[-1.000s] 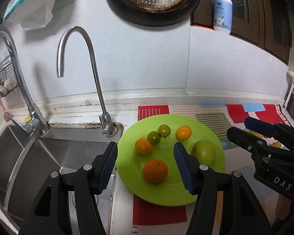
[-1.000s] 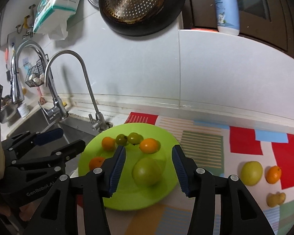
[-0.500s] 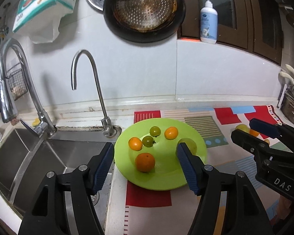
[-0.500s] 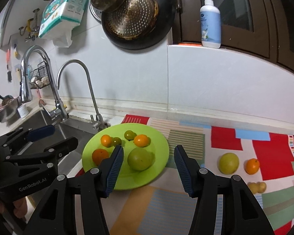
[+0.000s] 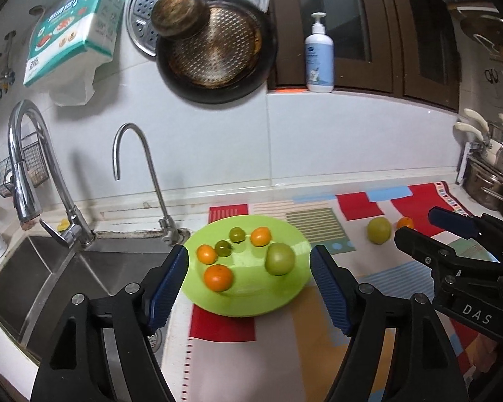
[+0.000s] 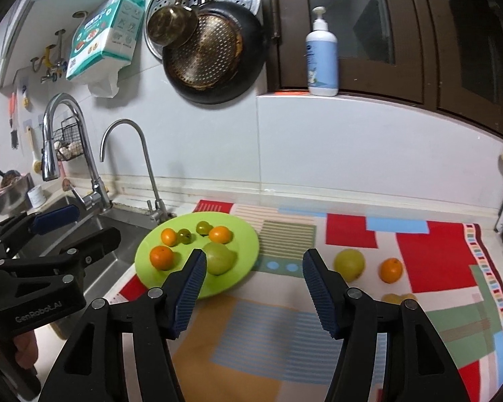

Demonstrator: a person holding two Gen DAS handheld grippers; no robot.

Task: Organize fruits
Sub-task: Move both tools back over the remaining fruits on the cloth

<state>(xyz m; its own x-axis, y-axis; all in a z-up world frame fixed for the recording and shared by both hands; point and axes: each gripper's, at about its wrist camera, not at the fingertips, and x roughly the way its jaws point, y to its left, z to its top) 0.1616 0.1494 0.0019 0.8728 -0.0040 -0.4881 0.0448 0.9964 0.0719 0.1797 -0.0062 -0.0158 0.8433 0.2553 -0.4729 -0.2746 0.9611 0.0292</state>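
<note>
Round lime-green plastic plate already loaded w/ six fruits. Still loose on patchwork mat, fwd-right of right gripper: pale green round fruit, small orange. Right nearer. Both claws, incl. left gripper, opening, nothing between.

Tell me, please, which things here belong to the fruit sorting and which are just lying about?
Belonging to the job:
green plate with six fruits
loose green fruit
loose orange
small yellowish fruit, partly hidden

Just lying about:
sink
two taps
hanging pan
soap bottle
tissue pack
</note>
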